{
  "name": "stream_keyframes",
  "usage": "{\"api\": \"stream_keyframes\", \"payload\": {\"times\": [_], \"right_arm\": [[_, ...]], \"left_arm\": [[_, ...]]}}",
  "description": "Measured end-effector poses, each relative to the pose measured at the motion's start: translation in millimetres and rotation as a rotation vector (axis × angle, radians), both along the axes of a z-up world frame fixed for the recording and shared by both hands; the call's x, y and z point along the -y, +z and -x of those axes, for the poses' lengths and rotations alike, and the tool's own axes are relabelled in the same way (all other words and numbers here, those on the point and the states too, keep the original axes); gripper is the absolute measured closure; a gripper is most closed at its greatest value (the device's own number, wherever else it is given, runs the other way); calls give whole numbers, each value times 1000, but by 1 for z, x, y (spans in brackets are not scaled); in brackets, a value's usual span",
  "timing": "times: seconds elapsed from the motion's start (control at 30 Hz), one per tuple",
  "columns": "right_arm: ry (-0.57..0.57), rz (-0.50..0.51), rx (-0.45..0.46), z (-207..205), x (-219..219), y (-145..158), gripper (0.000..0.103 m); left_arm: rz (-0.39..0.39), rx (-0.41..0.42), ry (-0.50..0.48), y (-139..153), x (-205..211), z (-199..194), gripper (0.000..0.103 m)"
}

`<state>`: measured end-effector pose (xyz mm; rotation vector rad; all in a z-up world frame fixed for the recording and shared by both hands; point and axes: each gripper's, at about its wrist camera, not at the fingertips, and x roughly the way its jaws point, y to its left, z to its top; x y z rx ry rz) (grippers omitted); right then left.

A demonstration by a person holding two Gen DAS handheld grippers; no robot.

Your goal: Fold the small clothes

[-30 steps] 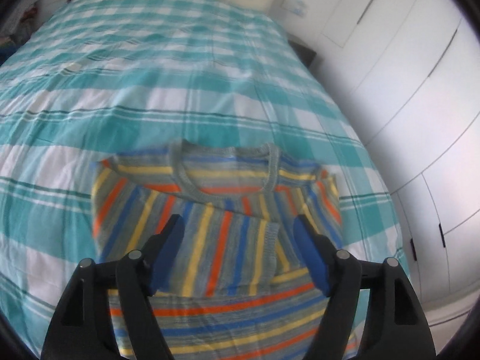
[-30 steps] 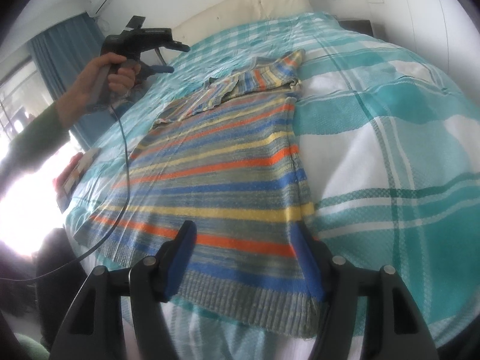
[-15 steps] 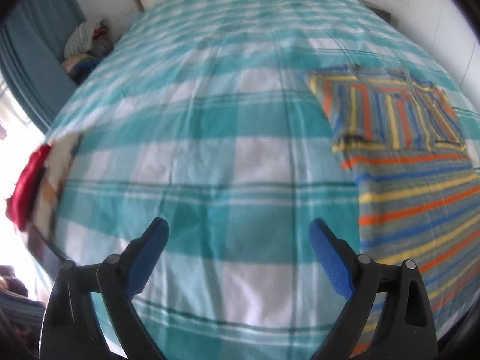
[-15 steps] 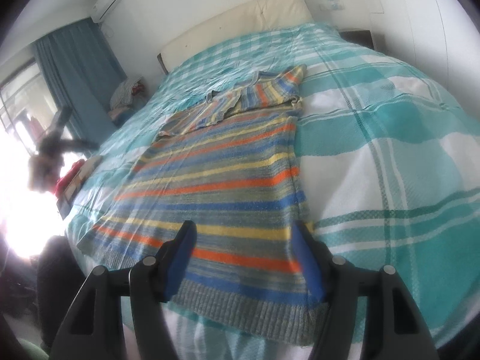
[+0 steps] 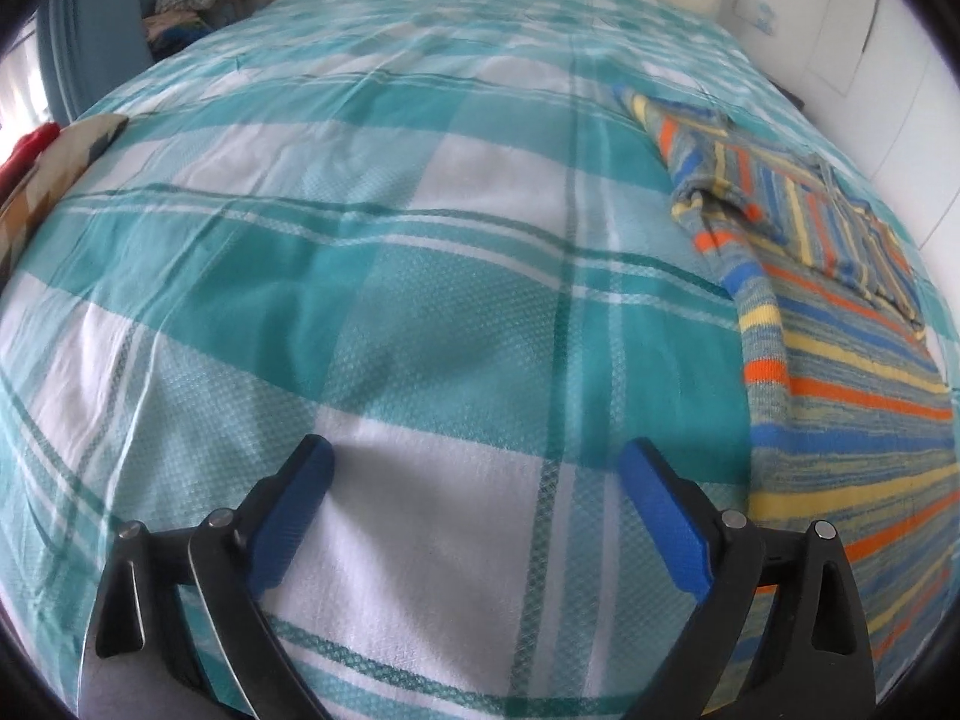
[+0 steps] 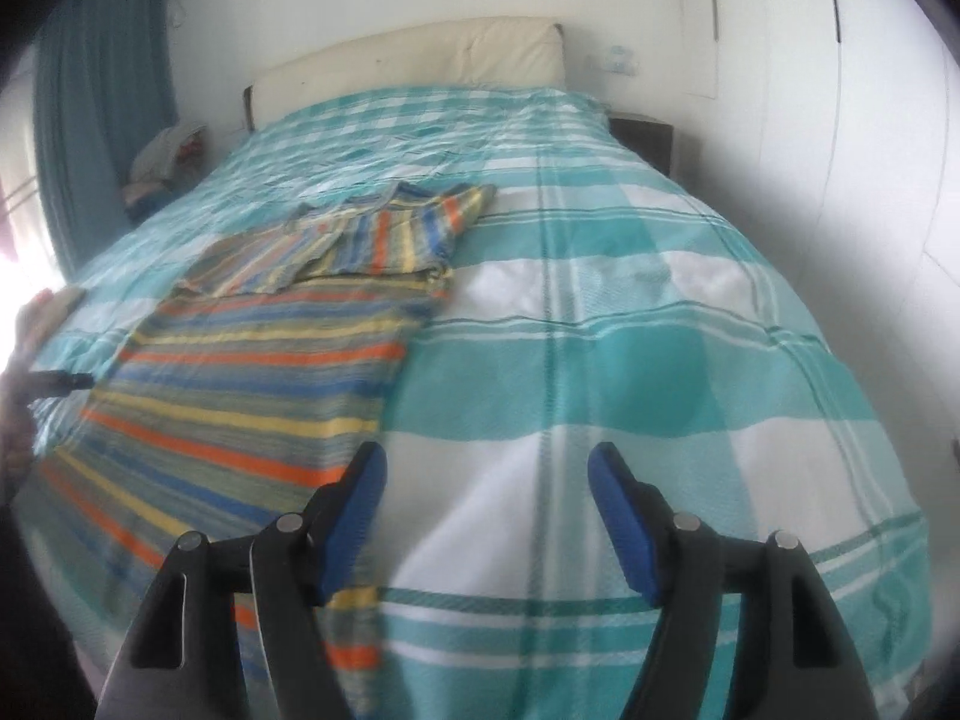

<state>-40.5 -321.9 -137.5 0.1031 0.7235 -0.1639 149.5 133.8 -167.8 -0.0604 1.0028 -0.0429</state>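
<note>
Striped sweater spread flat on the teal checked bedspread, both grippers over bare cover with nothing between their fingers.

The left gripper stands wide, its jaws having just opened further, the sweater off to its right with both sleeves folded across the chest. The right gripper is moderately wide, jaws just opened a little, beside the hem's right edge. Only its view shows the cream headboard, the wardrobe doors and, blurred at the left edge, perhaps a hand.

striped sweater flat on bed, sleeves folded
</note>
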Motion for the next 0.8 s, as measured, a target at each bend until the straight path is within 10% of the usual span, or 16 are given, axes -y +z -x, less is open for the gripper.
{"api": "stream_keyframes", "payload": {"times": [0.8], "right_arm": [[-135, -61, -90, -7, 23, -29, 22]], "left_arm": [[-36, -37, 22, -11, 0, -4, 0]]}}
